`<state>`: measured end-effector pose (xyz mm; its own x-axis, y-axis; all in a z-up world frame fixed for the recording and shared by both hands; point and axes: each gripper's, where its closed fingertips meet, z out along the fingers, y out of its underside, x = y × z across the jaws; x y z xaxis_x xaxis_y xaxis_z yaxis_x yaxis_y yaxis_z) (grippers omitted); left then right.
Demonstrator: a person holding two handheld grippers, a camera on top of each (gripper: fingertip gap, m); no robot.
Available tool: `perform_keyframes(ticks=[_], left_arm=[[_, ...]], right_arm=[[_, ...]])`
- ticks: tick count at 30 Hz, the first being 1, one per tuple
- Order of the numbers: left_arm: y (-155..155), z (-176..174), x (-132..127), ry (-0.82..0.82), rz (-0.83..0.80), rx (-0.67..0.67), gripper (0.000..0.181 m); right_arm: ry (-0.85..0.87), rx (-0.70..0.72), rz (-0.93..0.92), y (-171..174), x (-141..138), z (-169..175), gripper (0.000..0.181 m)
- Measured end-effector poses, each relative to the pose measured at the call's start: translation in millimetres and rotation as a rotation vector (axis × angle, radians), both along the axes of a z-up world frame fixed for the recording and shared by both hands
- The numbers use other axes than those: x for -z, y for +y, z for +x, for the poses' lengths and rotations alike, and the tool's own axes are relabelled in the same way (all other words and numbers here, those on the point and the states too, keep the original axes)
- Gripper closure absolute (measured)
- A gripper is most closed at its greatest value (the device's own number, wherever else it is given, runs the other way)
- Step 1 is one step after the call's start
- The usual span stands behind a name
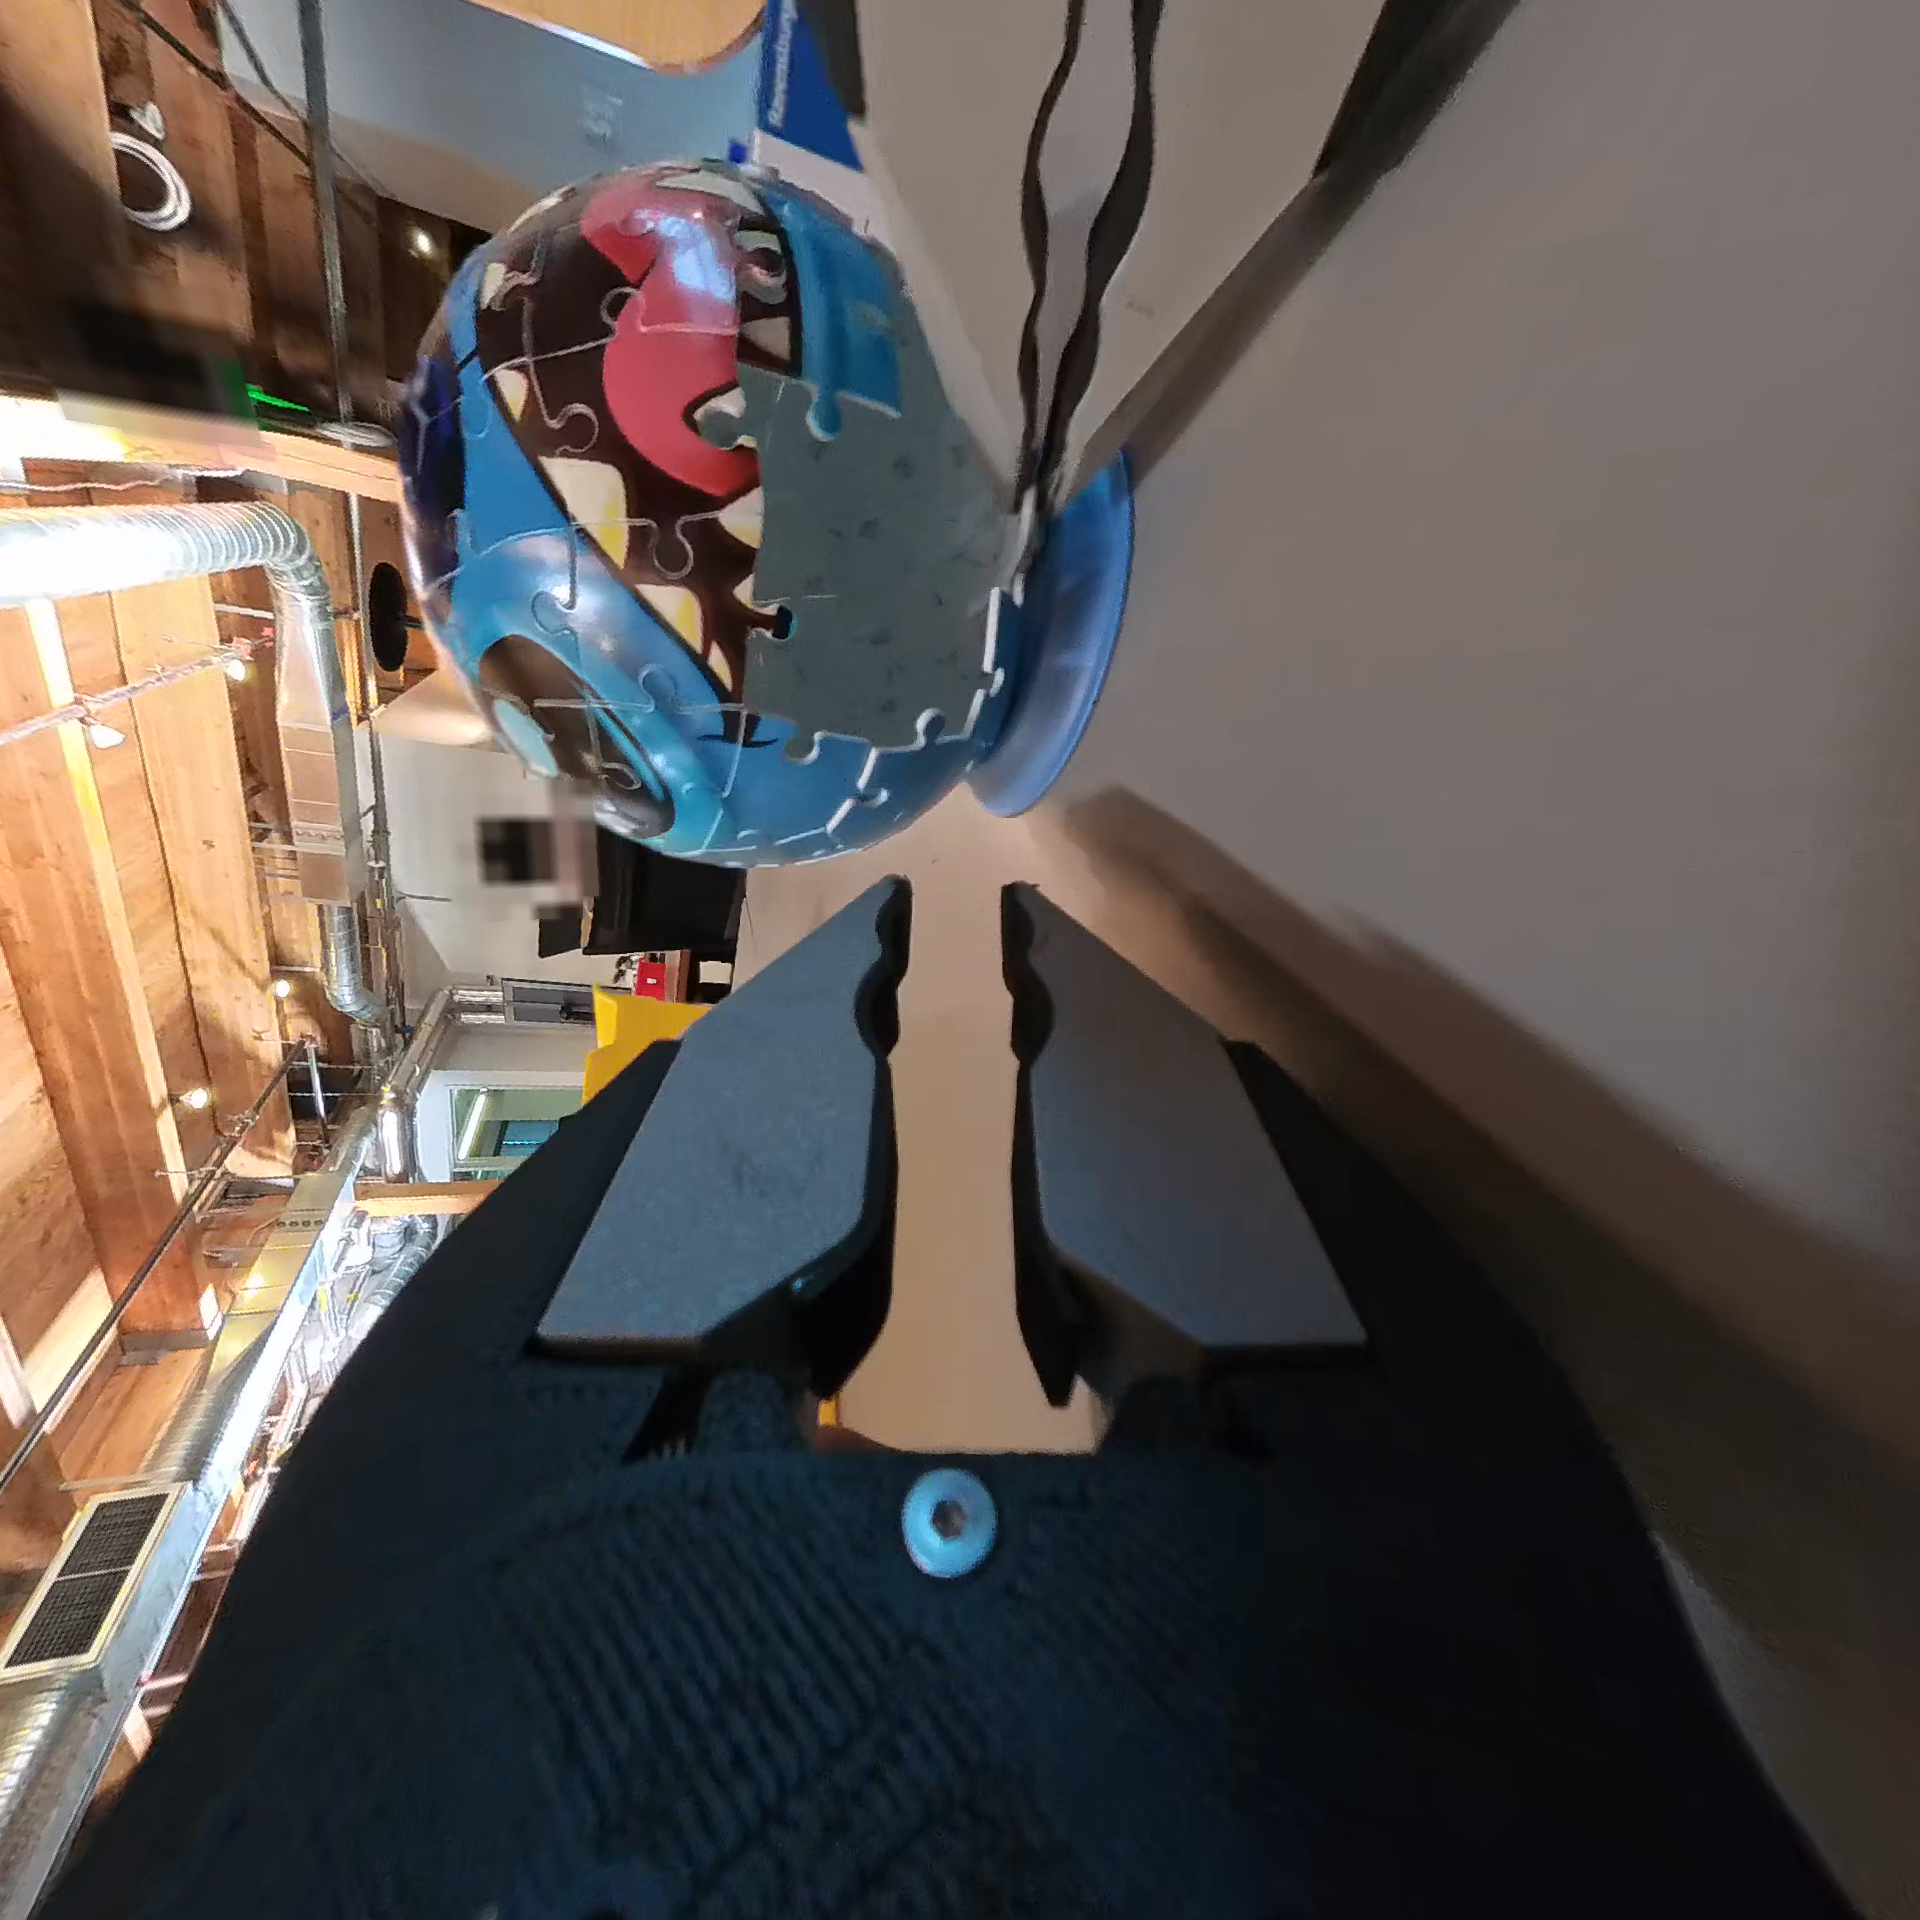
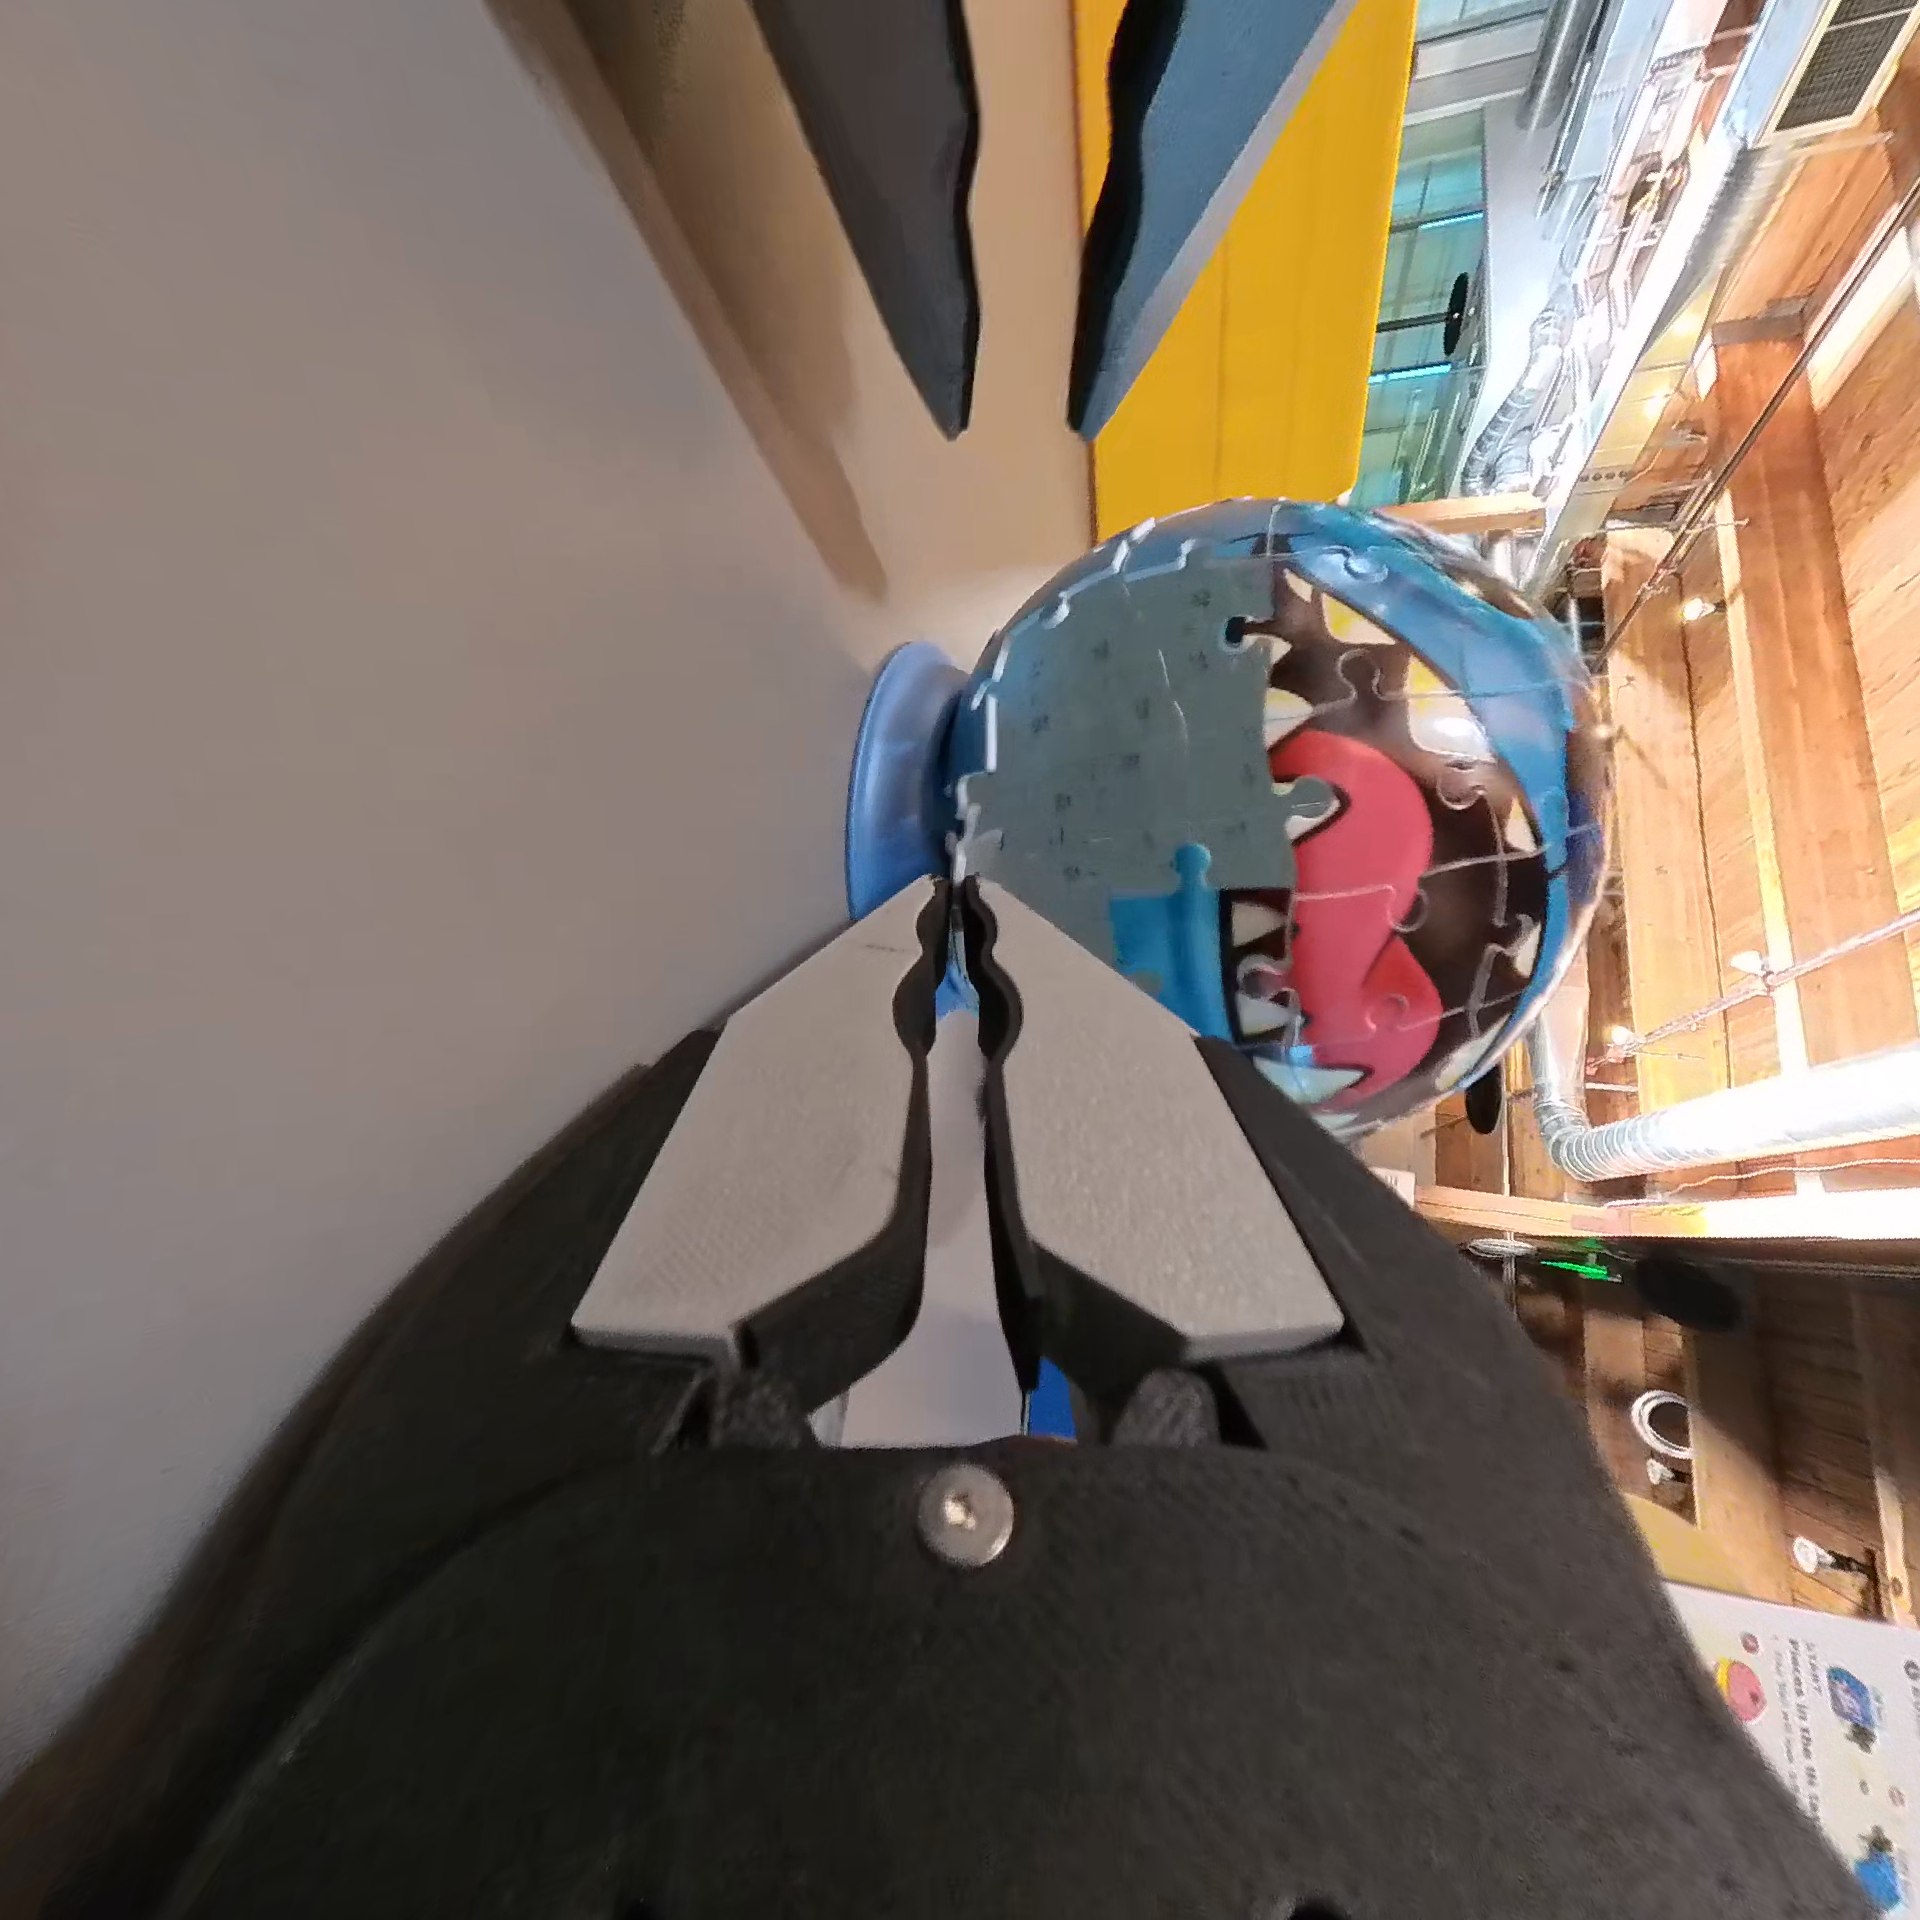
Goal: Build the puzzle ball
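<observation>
The puzzle ball [image 1: 665, 499] sits on its blue stand [image 1: 1070, 665] on the surface [image 1: 1558, 520]. Right tongs [image 2: 958, 896] pinch a piece at its gap's rim; left tongs [image 1: 956, 894] wait spread, empty.

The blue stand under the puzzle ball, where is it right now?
The blue stand sits on the white table, directly under the puzzle ball. In the right wrist view, the right gripper has its tips beside it.

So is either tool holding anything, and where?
Right tool pinches the puzzle ball at its open edge near the blue stand. Left tool holds nothing.
</observation>
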<state>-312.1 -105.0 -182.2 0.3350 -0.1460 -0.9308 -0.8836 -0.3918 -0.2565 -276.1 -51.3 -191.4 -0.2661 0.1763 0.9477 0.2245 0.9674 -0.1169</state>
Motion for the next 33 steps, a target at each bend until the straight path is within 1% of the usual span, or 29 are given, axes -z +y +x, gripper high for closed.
perform_keyframes(ticks=[8,16,21,26,33], left_arm=[[6.2,1.4,10.5,-0.012,-0.016,0.012,0.167],[5.3,-4.7,10.1,-0.028,-0.034,0.028,0.166],[7.3,-10.3,7.7,-0.07,-0.039,0.031,0.165],[9.8,-10.3,14.8,-0.08,-0.048,0.03,0.166],[12.1,-8.3,14.1,-0.082,-0.042,0.038,0.166]], right_arm=[[0.005,-0.003,0.017,1.1,2.2,-9.9,0.181],[-0.043,-0.013,-0.051,3.5,2.2,-12.0,0.181],[-0.078,0.001,-0.053,4.7,2.5,-13.5,0.181],[-0.114,0.014,-0.056,2.7,3.3,-11.5,0.181],[-0.139,0.005,-0.05,1.8,3.7,-9.9,0.181]])
